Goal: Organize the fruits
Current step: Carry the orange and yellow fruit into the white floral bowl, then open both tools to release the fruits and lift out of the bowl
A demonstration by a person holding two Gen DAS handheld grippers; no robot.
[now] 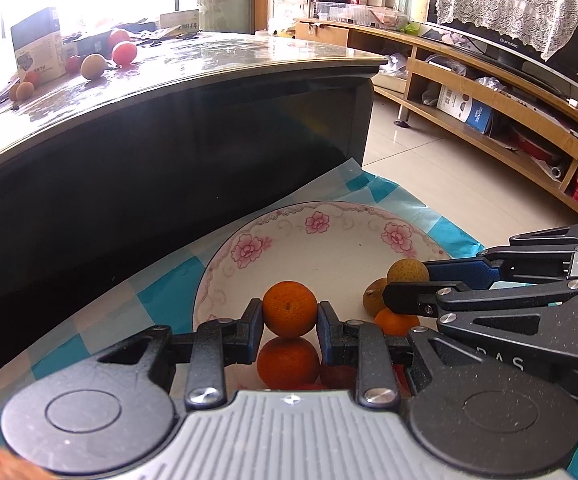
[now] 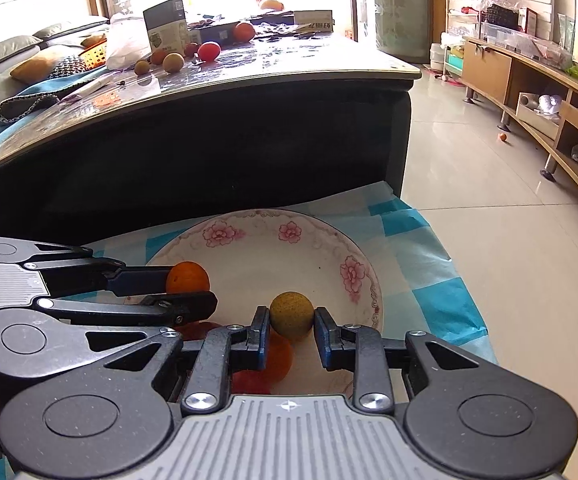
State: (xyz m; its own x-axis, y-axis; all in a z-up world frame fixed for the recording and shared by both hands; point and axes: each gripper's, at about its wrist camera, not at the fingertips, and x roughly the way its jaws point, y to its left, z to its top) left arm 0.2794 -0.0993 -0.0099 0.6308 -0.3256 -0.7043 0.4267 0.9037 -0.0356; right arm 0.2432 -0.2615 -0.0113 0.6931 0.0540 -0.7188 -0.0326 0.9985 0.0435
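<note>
**A:** Your left tool (image 1: pixel 290 317) has its two blue pads pressed against an orange tangerine (image 1: pixel 290 309), one on each side, narrow gap, firm hold. You're carrying it above the floral plate (image 1: pixel 289 220).

**B:** And right beneath it?

**A:** A second tangerine (image 1: pixel 287 362) lies in the plate directly under the held one; they look close to touching, though I can't tell for sure. Something red sits beside it, mostly hidden behind the tool.

**B:** Your right tool (image 2: pixel 291 326) is clamped just as narrowly on a yellow-brown round fruit (image 2: pixel 291 314), possibly a longan, fingers on both flanks. It hangs over the plate's near half.

**A:** From the left wrist view your right tool comes in from the right side, and under its fingers I see a brown fruit (image 1: pixel 373 298) and another tangerine (image 1: pixel 395 321) resting in the plate.

**B:** From the right wrist view, an orange fruit (image 2: pixel 279 356) and a red one (image 2: pixel 249 384) lie below your fingers.

**A:** The plate rests on a blue-and-white checked cloth (image 1: pixel 161 280), just in front of a dark coffee table.

**B:** On that glossy tabletop (image 2: pixel 289 60), well apart from the plate, more fruit is scattered: a red tomato-like one (image 2: pixel 209 51), several brownish ones (image 2: pixel 173 62), beside a carton (image 2: pixel 167 26).
</note>
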